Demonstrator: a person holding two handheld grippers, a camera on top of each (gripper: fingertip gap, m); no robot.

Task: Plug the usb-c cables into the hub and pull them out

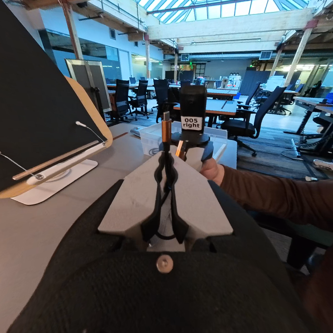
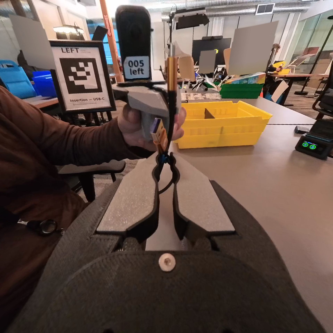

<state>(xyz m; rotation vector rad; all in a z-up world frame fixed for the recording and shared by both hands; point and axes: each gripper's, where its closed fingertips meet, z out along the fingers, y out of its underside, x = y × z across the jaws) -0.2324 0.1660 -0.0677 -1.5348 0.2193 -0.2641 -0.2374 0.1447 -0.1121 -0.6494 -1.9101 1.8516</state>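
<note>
Both grippers face each other above the grey table, and each is shut on a black cable. My left gripper (image 1: 165,155) pinches the cable just below an orange USB-C plug (image 1: 166,130) that stands upright above its tips. A second orange connector (image 1: 180,150) shows just beyond, by the right gripper's body (image 1: 191,111). My right gripper (image 2: 165,157) pinches the cable where a blue tie binds it. An orange USB-A plug (image 2: 159,133) sticks up at its tips, and the cable rises to the USB-C plug (image 2: 172,73) beside the left gripper's body (image 2: 151,102). No hub is in view.
A yellow bin (image 2: 223,126) stands on the table (image 2: 252,189) ahead of the right gripper. A black device with green lights (image 2: 315,144) is at the right edge. A framed marker sign (image 2: 81,77) stands left. A clear box (image 1: 149,137) and a black board on a stand (image 1: 36,108) flank the left gripper. Across from one pair of fingers to the other is roughly 5 cm.
</note>
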